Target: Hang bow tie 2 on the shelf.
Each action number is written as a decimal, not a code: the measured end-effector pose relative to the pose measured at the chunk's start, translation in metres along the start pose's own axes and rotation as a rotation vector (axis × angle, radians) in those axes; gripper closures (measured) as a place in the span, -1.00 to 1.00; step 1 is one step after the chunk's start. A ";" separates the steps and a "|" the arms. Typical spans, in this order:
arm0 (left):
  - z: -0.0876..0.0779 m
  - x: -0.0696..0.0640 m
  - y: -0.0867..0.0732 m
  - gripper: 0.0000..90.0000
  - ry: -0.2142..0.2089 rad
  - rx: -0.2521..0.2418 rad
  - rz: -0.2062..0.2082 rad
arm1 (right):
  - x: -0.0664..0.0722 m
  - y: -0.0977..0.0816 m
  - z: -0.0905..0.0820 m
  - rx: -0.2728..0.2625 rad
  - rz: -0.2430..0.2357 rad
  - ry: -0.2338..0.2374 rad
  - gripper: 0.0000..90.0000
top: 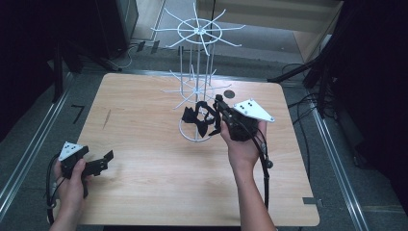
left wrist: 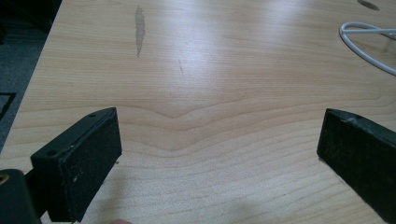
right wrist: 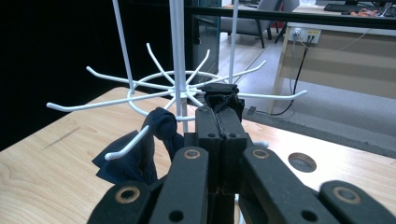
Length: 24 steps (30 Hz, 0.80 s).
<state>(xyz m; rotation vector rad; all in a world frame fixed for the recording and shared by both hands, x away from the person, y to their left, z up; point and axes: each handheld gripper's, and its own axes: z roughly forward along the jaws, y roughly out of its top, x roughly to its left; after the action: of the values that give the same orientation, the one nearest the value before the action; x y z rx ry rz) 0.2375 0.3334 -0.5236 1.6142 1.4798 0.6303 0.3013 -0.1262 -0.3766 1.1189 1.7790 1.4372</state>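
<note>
A white wire rack (top: 198,32) with two tiers of radiating hooks stands at the back middle of the wooden table (top: 144,144). A dark cloth piece (top: 195,118) hangs off a lower hook just above the rack's base ring. My right gripper (top: 217,107) reaches to the rack from the right. In the right gripper view its jaws are pressed together, pinching a thin black edge of the cloth (right wrist: 219,93) at the right gripper (right wrist: 219,105) tips, while dark blue folds (right wrist: 156,140) drape over a hook (right wrist: 126,144). My left gripper (top: 105,161) rests open and empty near the front left corner; the left gripper (left wrist: 219,135) has bare wood between its pads.
A round cable hole (top: 229,93) is cut in the table behind the rack. A scuff mark (left wrist: 139,28) marks the wood on the left. The rack's base ring (left wrist: 369,53) lies far right of the left gripper. Dark stands and cables surround the table.
</note>
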 end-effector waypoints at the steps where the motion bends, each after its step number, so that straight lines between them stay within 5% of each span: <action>1: 0.000 0.000 0.000 -1.00 0.000 0.000 0.000 | 0.001 -0.001 0.002 0.005 0.003 0.001 1.00; 24: 0.000 0.000 0.000 -1.00 0.000 0.000 0.000 | 0.005 -0.018 0.018 0.060 -0.022 0.017 1.00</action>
<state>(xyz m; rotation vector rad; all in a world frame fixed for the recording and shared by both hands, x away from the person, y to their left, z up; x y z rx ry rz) 0.2376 0.3335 -0.5235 1.6140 1.4800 0.6297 0.3101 -0.1147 -0.3979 1.1168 1.8524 1.3927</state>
